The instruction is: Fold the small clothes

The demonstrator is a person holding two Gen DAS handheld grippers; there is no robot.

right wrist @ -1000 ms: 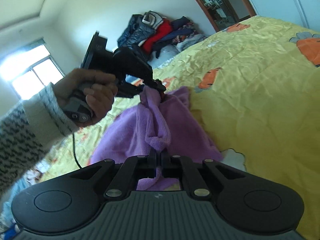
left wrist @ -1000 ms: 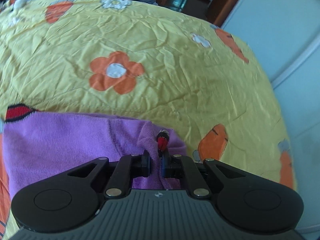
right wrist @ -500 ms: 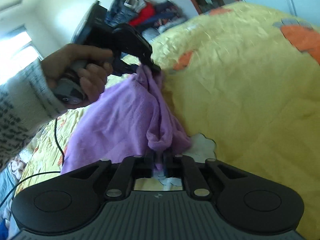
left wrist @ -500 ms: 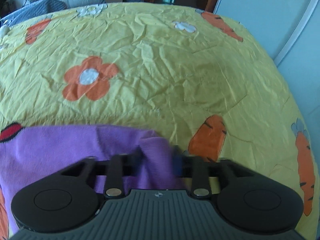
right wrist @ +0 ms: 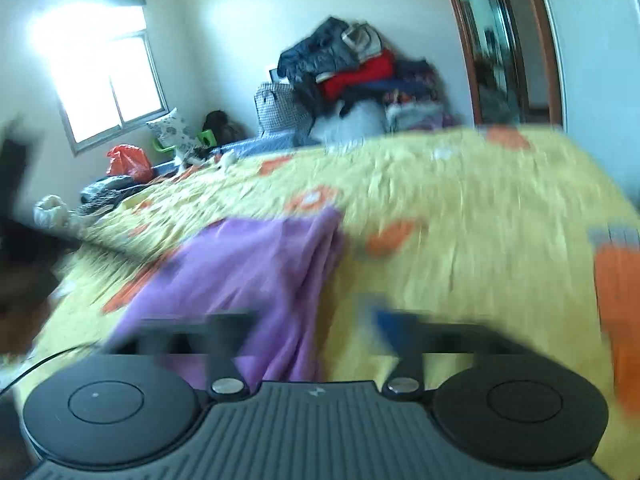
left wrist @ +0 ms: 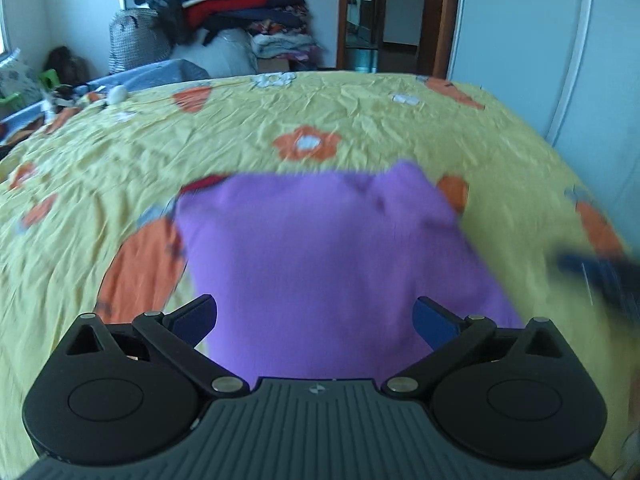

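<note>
Left and right wrist views, fold just laid down. The purple garment [left wrist: 328, 248] lies flat at the centre of the left view as a roughly square panel on the yellow flowered bedspread [left wrist: 240, 136]. A sliver of red trim [left wrist: 208, 182] shows at its 10 o'clock corner and a slight bump at its 1 o'clock corner. The left gripper [left wrist: 316, 316] hangs over the panel's 6 o'clock edge with its jaws opening to their widest. The cloth is seen in the gap between them, but neither pad presses it, so the wide stance reads as a release that lets the fabric settle without dragging the new layer askew. A dark blurred shape at 3 o'clock in this view is probably the other tool; it cannot be told for sure. In the right view the right gripper [right wrist: 316, 328] is smeared by motion, yet its fingers appear spread apart with nothing clamped. The garment's ridged side edge runs from 6 o'clock towards the centre, beneath and left of the gap. Both tools are therefore judged free of the cloth. A pile of clothes [left wrist: 240, 4] at 12 o'clock sits beyond the bed, apart from the work. The next fold probably calls for a fresh hold on an edge.
</note>
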